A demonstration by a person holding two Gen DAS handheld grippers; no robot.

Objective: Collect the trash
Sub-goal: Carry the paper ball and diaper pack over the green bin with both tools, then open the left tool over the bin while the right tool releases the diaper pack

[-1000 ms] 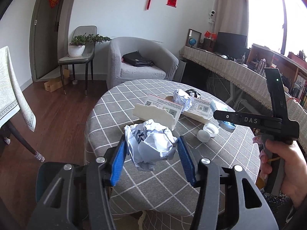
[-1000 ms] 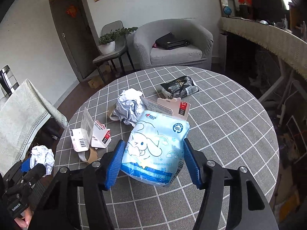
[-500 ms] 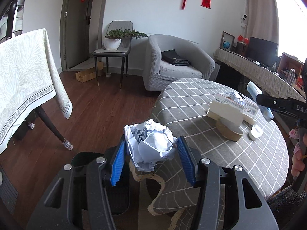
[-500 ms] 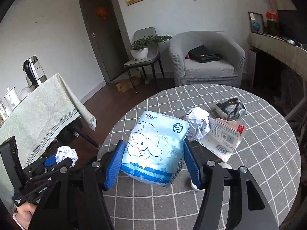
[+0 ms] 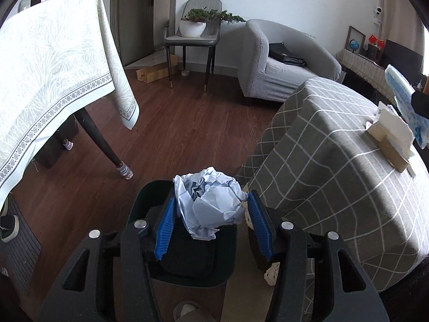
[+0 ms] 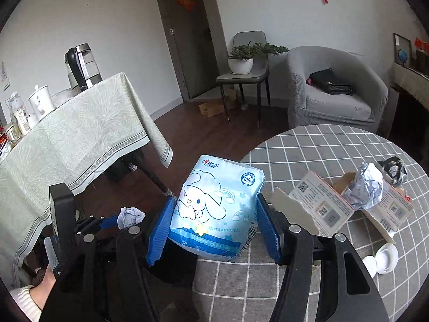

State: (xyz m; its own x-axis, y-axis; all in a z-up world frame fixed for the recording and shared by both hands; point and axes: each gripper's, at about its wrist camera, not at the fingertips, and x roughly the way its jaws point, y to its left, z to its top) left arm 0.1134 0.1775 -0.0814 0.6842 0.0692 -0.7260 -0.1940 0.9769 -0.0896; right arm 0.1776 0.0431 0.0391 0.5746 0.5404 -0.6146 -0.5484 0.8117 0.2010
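My left gripper (image 5: pixel 210 216) is shut on a crumpled white paper ball (image 5: pixel 207 204) and holds it over a dark trash bin (image 5: pixel 187 255) on the floor beside the round table. My right gripper (image 6: pixel 214 228) is shut on a light blue tissue pack (image 6: pixel 217 209) with a cartoon dog, held over the table's left edge. The left gripper with its paper ball (image 6: pixel 130 214) shows at lower left in the right wrist view. On the checked table (image 6: pixel 335 145) lie another crumpled paper (image 6: pixel 366 186), torn cardboard packaging (image 6: pixel 321 206), a dark wrapper (image 6: pixel 394 169) and white caps (image 6: pixel 386 257).
A table with a pale green cloth (image 5: pixel 51 61) stands to the left, its leg (image 5: pixel 104 145) near the bin. A kettle (image 6: pixel 81 67) and teapot (image 6: pixel 40 102) stand on it. A grey armchair (image 5: pixel 284 61) and a chair with a plant (image 5: pixel 198 26) are behind.
Both grippers have swung left, away from the table's middle. The left gripper carried the paper ball off the table to above the bin. The right gripper followed with the tissue pack.
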